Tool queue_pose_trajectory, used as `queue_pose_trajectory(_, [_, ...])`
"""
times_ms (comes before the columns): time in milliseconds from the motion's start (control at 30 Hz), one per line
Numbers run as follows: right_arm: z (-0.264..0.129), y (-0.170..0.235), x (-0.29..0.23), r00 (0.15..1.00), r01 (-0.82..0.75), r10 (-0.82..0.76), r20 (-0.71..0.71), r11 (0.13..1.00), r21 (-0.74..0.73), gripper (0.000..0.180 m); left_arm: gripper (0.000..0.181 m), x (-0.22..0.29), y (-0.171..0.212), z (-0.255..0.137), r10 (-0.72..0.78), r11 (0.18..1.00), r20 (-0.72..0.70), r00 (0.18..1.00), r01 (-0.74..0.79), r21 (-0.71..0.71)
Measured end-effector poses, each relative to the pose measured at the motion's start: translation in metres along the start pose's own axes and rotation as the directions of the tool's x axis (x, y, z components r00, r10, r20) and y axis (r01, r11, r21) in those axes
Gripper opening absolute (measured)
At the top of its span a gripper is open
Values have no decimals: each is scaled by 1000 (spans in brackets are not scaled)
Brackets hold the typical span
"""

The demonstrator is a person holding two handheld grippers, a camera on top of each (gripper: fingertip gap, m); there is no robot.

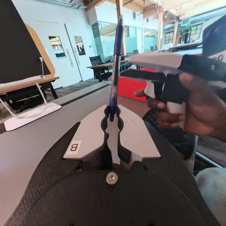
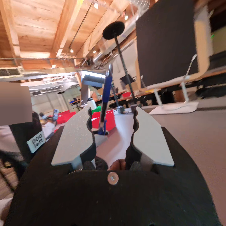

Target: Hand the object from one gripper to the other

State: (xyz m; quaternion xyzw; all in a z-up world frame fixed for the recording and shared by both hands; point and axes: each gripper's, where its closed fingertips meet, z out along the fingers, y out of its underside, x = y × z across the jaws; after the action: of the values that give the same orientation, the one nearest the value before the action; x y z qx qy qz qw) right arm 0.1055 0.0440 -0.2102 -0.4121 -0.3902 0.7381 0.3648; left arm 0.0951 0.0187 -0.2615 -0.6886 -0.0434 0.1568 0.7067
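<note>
Blue-gripped, clear-barrelled plastic pen point(image 1: 115, 68) stands upright in the left wrist view, its clip end pinched at the tips of the left hand-held gripper point(image 1: 111, 110), above the grey counter point(image 1: 36, 140). The right hand-held gripper point(image 1: 129, 60) is alongside, just beside the barrel.

From the right wrist view, the right hand-held gripper point(image 2: 111, 112) is spread wide with the pen point(image 2: 104, 104) ahead of its tips. Light, stiff and slick, it looks best taken on the rubber sleeve.

Open-plan office: grey worktop point(image 1: 30, 140); beyond it, desks with black task chairs point(image 1: 97, 66), frosted-glass double doors point(image 1: 68, 51), glazed meeting rooms point(image 1: 129, 40); exposed timber-beam ceiling point(image 2: 40, 28) with ductwork overhead.
</note>
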Motion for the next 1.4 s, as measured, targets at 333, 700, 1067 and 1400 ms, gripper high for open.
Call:
queue_pose_trajectory(333, [5,12,-30,981,-34,48,190,996,-78,12,11,20,-12,-4,-88,993,-138,986,97,59])
queue_pose_trajectory(700, [-4,42,-46,901,414,-309,305,822,-390,11,34,7,-56,-25,-277,942,-347,896,324,85])
queue_pose_trajectory(1067, [-5,45,-48,870,484,-377,318,779,-399,11,13,8,-57,-21,-369,901,-342,864,423,97])
queue_pose_trajectory(1400, [-21,47,-13,727,653,-615,304,485,-581,10,42,-24,-65,-51,545,816,84,834,-551,175])
